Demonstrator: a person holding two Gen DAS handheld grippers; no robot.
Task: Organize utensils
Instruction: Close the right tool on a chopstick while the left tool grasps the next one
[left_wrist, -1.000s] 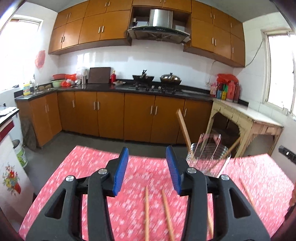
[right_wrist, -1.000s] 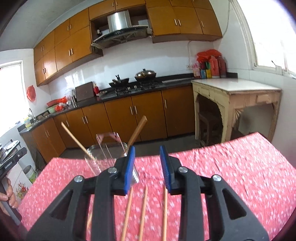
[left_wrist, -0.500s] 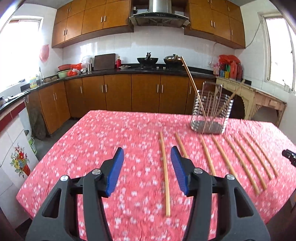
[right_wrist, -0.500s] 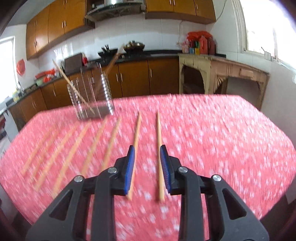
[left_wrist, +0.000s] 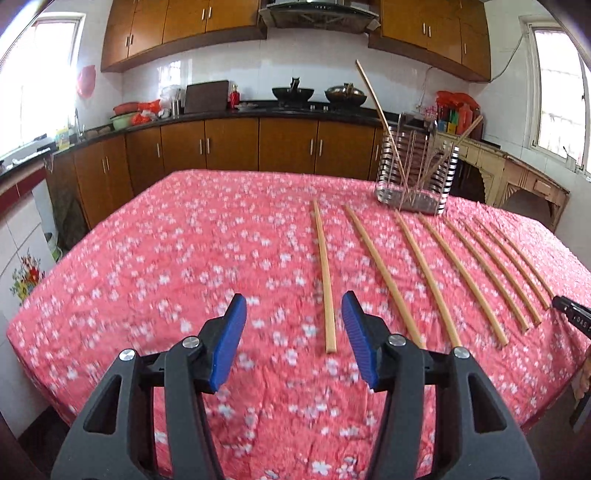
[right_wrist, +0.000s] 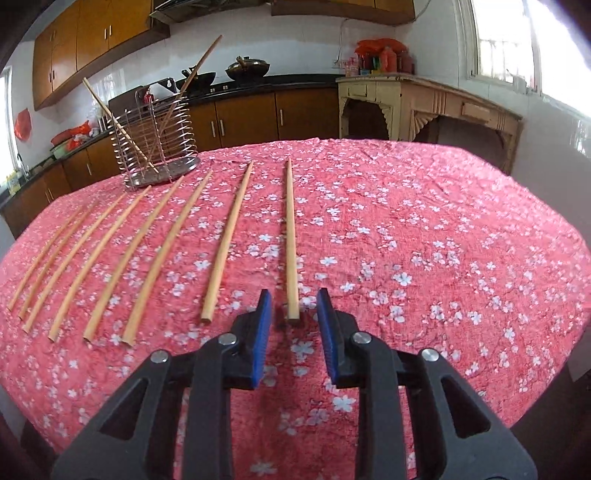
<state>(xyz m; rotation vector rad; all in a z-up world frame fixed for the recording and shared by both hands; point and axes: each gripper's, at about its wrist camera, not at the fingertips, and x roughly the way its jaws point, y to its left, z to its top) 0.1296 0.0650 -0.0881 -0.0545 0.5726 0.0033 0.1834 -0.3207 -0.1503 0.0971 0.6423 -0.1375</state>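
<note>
Several wooden chopsticks lie side by side on the red flowered tablecloth (left_wrist: 184, 240). My left gripper (left_wrist: 293, 299) is open, low over the cloth. The near end of the leftmost chopstick (left_wrist: 324, 273) lies between its blue pads, closer to the right one and untouched. My right gripper (right_wrist: 293, 293) has its jaws closing, with the near end of the rightmost chopstick (right_wrist: 290, 236) between the tips; the pads do not press on it. A wire utensil holder (left_wrist: 415, 173) (right_wrist: 159, 147) stands beyond the row with two chopsticks leaning in it.
The tablecloth (right_wrist: 424, 240) ends at rounded edges close to both grippers. Brown kitchen cabinets (left_wrist: 221, 147) and a worn cream side table (right_wrist: 424, 107) stand beyond the table. A black part (left_wrist: 572, 317) pokes in at the right edge of the left wrist view.
Both grippers have come down toward the table and tipped from the cabinets to the chopstick row. The left jaws stand wider than before; the right jaws are slightly narrower.
</note>
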